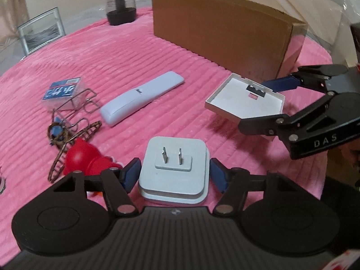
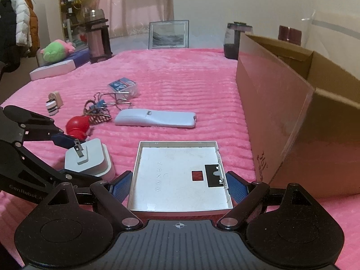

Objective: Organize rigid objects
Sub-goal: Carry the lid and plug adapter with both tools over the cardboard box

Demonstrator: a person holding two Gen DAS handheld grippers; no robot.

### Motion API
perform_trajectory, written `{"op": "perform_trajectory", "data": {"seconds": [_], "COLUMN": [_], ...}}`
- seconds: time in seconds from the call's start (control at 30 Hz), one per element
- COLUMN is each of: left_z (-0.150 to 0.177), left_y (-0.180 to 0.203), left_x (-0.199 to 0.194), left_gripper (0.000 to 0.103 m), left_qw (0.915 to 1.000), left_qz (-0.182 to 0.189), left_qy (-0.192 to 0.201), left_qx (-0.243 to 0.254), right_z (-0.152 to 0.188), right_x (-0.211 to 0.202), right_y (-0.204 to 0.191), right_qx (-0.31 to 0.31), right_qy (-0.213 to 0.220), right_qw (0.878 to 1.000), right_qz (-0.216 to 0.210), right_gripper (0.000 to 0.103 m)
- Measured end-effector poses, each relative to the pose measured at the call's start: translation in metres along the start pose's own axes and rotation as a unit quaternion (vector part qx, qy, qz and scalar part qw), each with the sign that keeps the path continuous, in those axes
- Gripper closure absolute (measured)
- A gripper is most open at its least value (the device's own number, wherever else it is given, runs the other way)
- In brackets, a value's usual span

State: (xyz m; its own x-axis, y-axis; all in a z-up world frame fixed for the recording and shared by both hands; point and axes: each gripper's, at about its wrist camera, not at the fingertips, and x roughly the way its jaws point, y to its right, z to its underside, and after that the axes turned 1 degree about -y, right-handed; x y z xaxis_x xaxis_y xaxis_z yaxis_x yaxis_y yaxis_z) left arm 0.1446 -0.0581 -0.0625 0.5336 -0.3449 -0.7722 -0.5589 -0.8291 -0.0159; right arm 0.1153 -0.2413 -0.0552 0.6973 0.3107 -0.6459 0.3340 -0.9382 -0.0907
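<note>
Your left tool (image 1: 173,176) pinches one white plug (image 1: 174,168) by its sides, prongs up, likely so it can go into the box. Your right tool (image 2: 177,185) pinches one shallow white tray (image 2: 180,175) at its side walls, held level beside the cardboard box (image 2: 292,121) along the bed's right edge. Farther out on the pink bed (image 2: 180,78) lie one remote (image 2: 155,118), one red toy (image 2: 77,124), one wire tangle (image 2: 99,109) and one small packet (image 2: 122,86).
</note>
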Motion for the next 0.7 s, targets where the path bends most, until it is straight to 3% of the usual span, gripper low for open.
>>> {"op": "perform_trajectory", "data": {"seconds": [0.33, 0.53, 0.7], "left_z": [-0.032, -0.077, -0.128], "left_y": [-0.005, 0.011, 0.036], "left_x": [-0.055, -0.080, -0.080], "left_gripper": [0.041, 0.041, 0.041], "left_qw": [0.9975, 0.9962, 0.9940], "left_qz": [-0.036, -0.021, 0.009], "left_qy": [0.044, 0.082, 0.105], "left_qx": [-0.042, -0.020, 0.029], "right_z": [-0.021, -0.050, -0.075], "right_x": [-0.045, -0.080, -0.103], "right_y": [-0.013, 0.000, 0.047], "right_qx": [-0.017, -0.040, -0.040], "right_qy": [0.076, 0.135, 0.141], "right_qw": [0.997, 0.990, 0.989], "right_qz": [0.006, 0.020, 0.029], "right_gripper": [0.018, 0.018, 0.018]}}
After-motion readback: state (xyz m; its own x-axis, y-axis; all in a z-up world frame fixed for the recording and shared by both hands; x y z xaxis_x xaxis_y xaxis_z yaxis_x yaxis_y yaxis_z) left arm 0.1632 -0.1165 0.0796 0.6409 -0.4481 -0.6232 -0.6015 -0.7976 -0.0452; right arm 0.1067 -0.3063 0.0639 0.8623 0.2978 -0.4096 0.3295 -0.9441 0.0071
